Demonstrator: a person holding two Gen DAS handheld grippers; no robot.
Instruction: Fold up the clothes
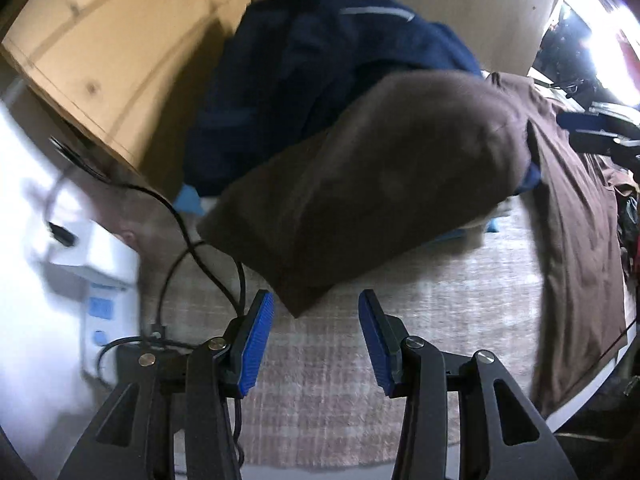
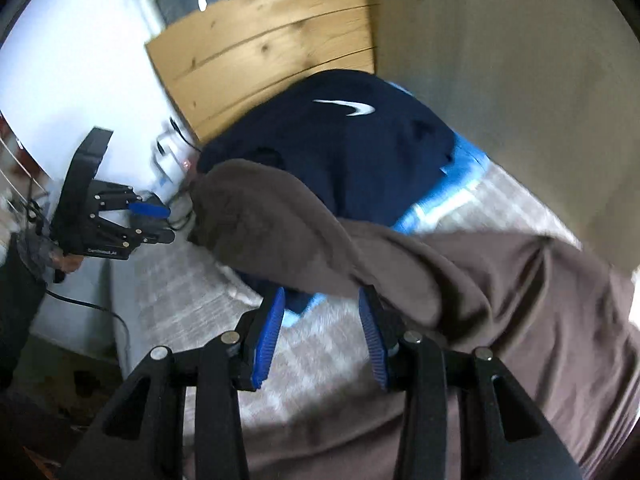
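Note:
A brown garment (image 1: 384, 176) lies across the bed, one part folded over onto a pile, the rest spread to the right (image 1: 576, 216). It also fills the right of the right wrist view (image 2: 500, 292). A navy garment with a white swoosh (image 2: 340, 136) sits behind it, also in the left wrist view (image 1: 304, 64). My left gripper (image 1: 316, 340) is open and empty, just short of the brown fold's corner. My right gripper (image 2: 322, 336) is open and empty, its right finger (image 2: 370, 332) beside the brown cloth's edge. The left gripper also shows far left in the right wrist view (image 2: 152, 220).
The bed has a pale checked cover (image 1: 400, 320). A wooden headboard (image 2: 264, 48) stands behind the pile. Black cables (image 1: 192, 240) run by a white unit (image 1: 96, 280) at the left. Light blue cloth (image 2: 448, 196) lies under the navy garment. A beige wall (image 2: 520, 60) is at the right.

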